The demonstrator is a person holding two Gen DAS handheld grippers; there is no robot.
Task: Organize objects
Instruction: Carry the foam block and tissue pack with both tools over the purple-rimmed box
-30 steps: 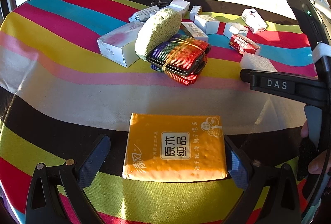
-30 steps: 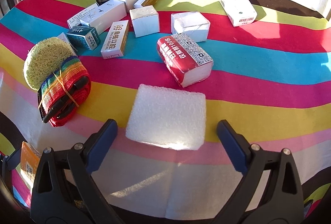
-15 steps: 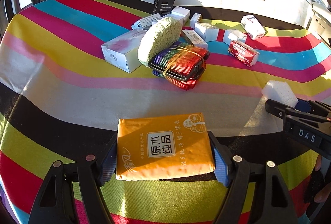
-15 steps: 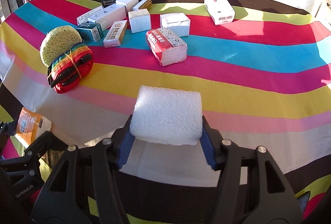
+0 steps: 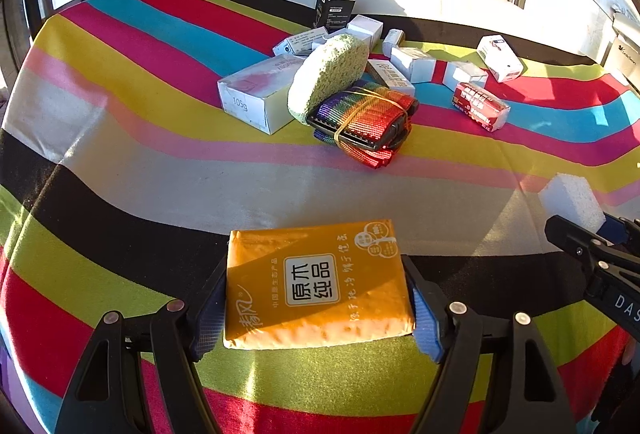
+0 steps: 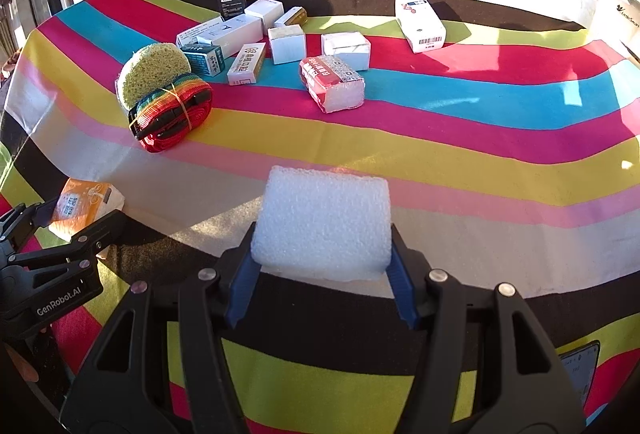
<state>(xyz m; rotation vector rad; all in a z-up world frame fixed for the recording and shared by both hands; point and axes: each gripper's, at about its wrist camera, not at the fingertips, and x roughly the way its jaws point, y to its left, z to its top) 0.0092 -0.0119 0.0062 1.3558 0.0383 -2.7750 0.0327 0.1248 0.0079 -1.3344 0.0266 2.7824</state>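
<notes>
With both sets of jaws having just been closing, we now have two grips at once: our left gripper (image 5: pixel 318 308) is clamped on the orange tissue pack (image 5: pixel 316 284), blue pads pressed to its short sides, and our right gripper (image 6: pixel 320 282) is squeezing the white foam block (image 6: pixel 324 228) between its pads. A second ago both items lay loose between wide-open fingers, so that's the big change, folks: two pickups secured!

The tissue pack sits low over the near stripes of the striped cloth (image 5: pixel 120 169); whether it is clear of the fabric we cannot tell. The foam block looks lifted a touch and drawn back toward the near edge, well apart from the red-wrapped pack (image 6: pixel 332 83) it lay beside.

Out in the middle, the round yellow sponge (image 5: pixel 328 73) leans on the rainbow strap bundle (image 5: pixel 362 117), with the small boxes (image 6: pixel 248 33) clustered behind, untouched.

We judge the carry is next: each item needs a sorted spot, and that soft foam could slip if squeezed unevenly.
</notes>
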